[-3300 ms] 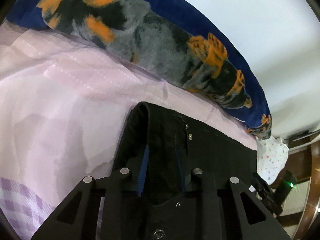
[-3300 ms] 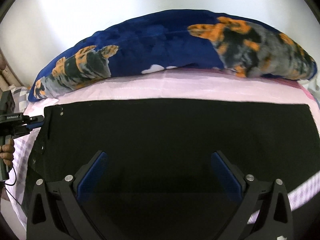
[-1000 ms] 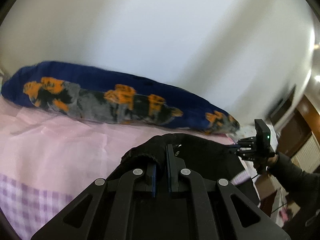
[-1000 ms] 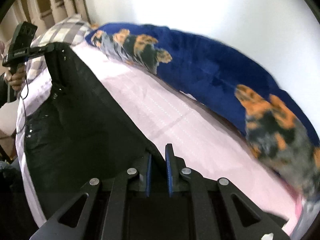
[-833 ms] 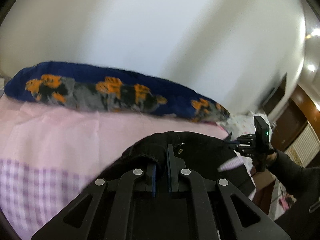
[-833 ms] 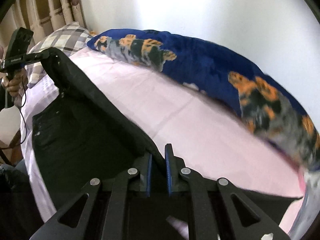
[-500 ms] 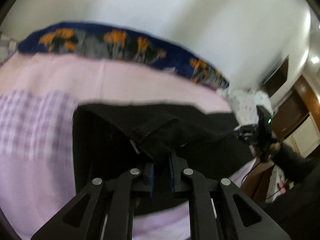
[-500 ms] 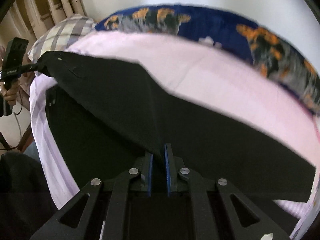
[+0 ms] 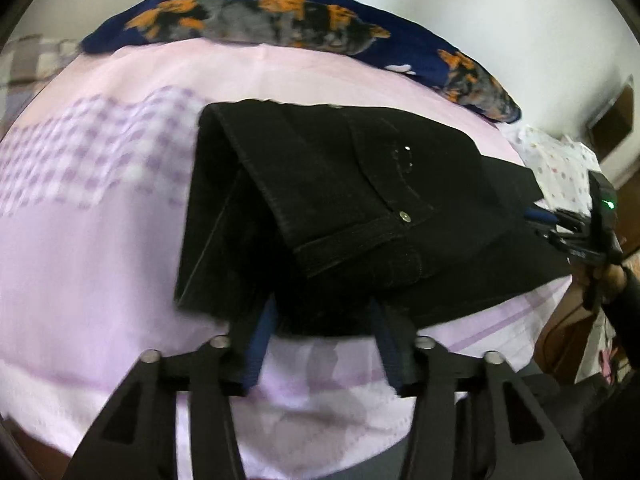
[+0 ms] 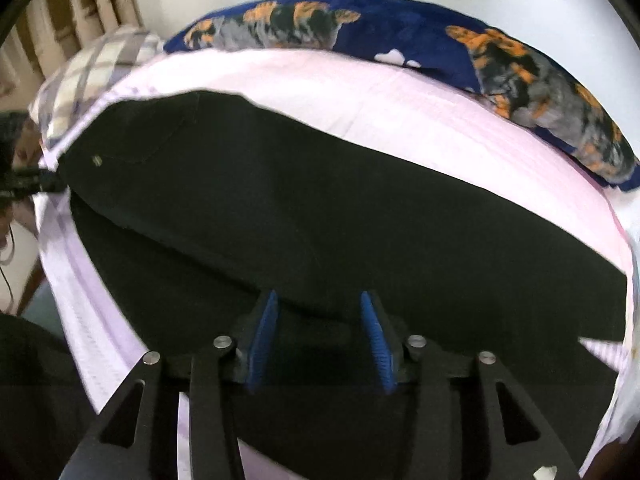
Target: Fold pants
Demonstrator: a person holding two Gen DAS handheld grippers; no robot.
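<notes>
The black pants (image 9: 360,184) lie folded over on the pink bed sheet (image 9: 100,260), waistband and rivet on top. In the left wrist view my left gripper (image 9: 324,328) hovers at the near edge of the fold. Its jaws are opening, with the cloth's edge loose between the blue pads (image 9: 258,344). In the right wrist view the pants (image 10: 320,220) stretch away to the left, the upper layer laid over the lower. My right gripper (image 10: 320,324) is opening too, with the black hem between its pads (image 10: 264,328) but not pinched. Each gripper shows small at the other view's edge.
A dark blue blanket with orange and grey patches (image 9: 280,16) lies along the far side of the bed by the white wall. A plaid pillow (image 10: 92,68) sits at the far left. A dotted white cloth (image 9: 560,160) and wooden furniture stand beyond the bed's right end.
Both grippers swung the lifted pants edge over and down onto the lower layer. Their jaws, shut on the cloth before, now stand apart and the cloth lies loose.
</notes>
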